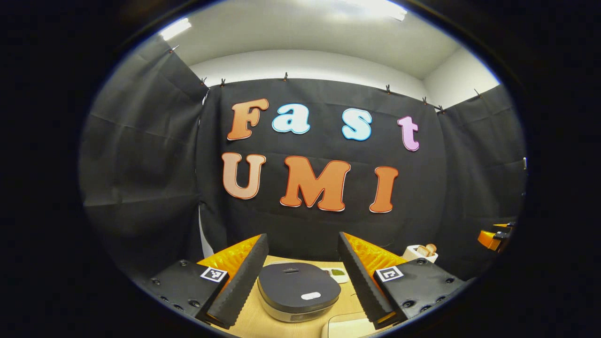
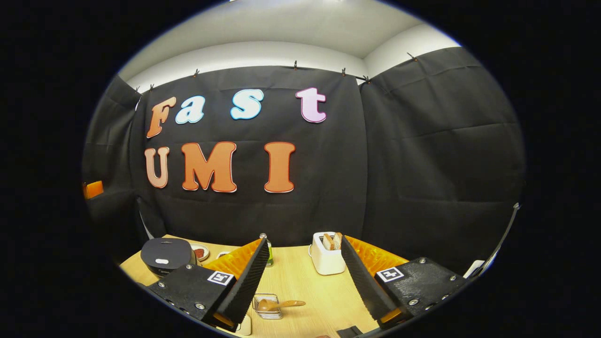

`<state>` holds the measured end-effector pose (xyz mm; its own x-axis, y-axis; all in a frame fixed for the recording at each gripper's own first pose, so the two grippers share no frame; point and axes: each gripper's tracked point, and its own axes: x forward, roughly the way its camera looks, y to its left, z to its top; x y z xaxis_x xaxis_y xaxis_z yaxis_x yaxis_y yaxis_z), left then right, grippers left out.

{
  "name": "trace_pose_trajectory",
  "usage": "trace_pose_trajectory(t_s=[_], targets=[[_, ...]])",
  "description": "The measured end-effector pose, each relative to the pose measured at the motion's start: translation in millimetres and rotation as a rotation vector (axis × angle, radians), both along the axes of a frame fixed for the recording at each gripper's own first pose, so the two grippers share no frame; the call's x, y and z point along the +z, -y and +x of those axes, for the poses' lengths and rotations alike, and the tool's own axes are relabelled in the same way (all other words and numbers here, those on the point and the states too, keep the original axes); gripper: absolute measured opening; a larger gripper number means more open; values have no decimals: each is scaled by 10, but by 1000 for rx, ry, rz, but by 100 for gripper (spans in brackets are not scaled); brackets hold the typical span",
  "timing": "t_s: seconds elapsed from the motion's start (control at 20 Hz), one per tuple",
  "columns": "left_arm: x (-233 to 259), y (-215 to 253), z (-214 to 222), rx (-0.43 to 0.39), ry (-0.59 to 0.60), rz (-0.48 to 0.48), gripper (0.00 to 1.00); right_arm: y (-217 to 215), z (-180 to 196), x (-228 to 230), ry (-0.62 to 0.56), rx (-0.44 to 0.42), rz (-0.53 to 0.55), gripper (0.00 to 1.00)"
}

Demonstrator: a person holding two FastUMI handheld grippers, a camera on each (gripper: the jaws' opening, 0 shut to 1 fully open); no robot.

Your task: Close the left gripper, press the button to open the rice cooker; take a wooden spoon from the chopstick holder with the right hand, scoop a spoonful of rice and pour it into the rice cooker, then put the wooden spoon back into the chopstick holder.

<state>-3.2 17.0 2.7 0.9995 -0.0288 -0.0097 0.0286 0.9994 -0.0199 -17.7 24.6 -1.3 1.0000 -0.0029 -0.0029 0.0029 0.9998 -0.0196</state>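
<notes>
Nothing done: rice cooker [image 1: 298,291] lid closed between the wide-open, empty left gripper [image 1: 300,281]; right gripper [image 2: 303,281] wide open, empty, wooden spoon [image 2: 277,305] lying untouched nearby.

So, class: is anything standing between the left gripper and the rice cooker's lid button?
Nothing visible does. In the left gripper view the rice cooker sits lid down between the open jaws of the left gripper, its button facing up with bare table around it.

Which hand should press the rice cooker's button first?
Left. The left tool frames the shut rice cooker between its open fingers; the right tool points towards the wooden spoon.
</notes>
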Motion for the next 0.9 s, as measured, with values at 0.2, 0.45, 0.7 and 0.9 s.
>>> trace_pose_trajectory(t_s=[0.2, 0.45, 0.7, 0.9], targets=[[14, -16, -57, 1, -8, 32, 96, -37, -19, 24, 2, 6, 3, 95], [-2, 67, -62, -40, -23, 5, 43, 5, -35, 33, 2, 0, -3, 95], [-93, 64, -61, -52, -57, 19, 13, 56, -46, -20, -13, -9, -4, 95], [-267, 137, -66, -58, -98, 22, 4, 62, -28, -37, -15, -14, 8, 95]])
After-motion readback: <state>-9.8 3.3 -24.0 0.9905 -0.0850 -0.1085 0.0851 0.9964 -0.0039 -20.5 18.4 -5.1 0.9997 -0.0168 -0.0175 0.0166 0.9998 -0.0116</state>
